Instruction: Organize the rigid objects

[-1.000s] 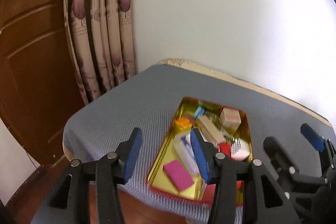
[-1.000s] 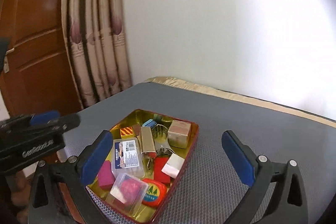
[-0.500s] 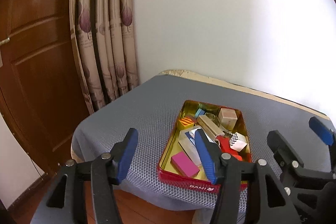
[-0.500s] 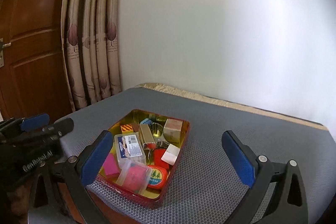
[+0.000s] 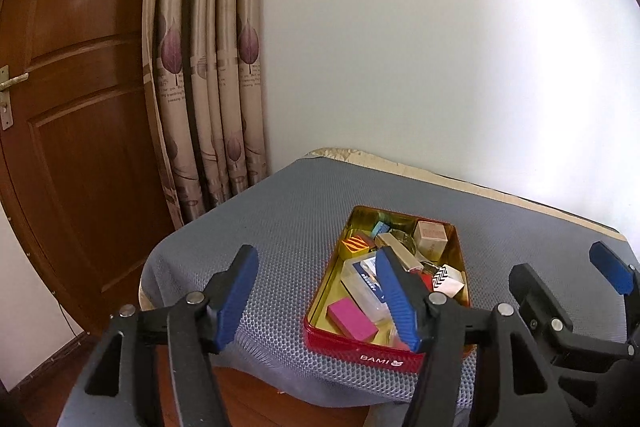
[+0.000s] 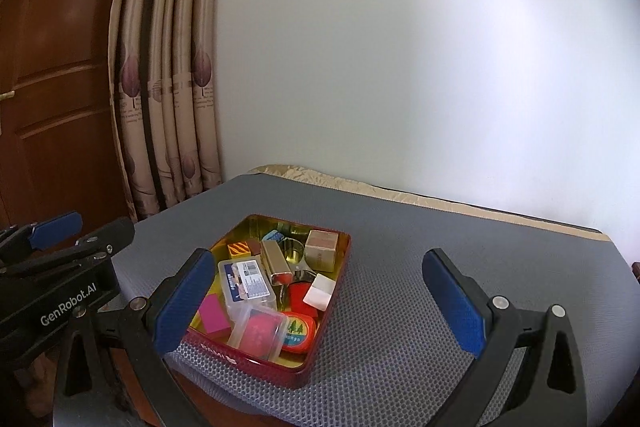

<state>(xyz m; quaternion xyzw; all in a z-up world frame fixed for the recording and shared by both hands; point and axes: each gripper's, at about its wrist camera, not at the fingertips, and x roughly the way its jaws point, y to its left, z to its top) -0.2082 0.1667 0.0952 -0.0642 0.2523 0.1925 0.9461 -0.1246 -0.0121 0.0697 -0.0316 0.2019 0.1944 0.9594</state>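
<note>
A red tin tray (image 5: 360, 353) (image 6: 248, 363) with a gold inside sits at the near edge of the grey mat. It holds several small items, among them a pink block (image 5: 352, 319), a labelled clear box (image 6: 246, 281), a wooden cube (image 6: 322, 247) and an orange striped block (image 5: 354, 245). My left gripper (image 5: 316, 283) hovers short of the tray's left side; its jaws are opening with nothing between them. My right gripper (image 6: 318, 267) stands wide open in front of the tray's right side, holding nothing. Each gripper shows in the other's view.
The grey honeycomb mat (image 6: 440, 227) covers a table against a white wall; its right half is bare. A patterned curtain (image 5: 208, 87) and a brown wooden door (image 5: 72, 107) stand to the left. The floor drops off just before the tray.
Both grippers have drawn back and risen from the tray, which now looks smaller and shows its front wall. The left jaws have spread wider.
</note>
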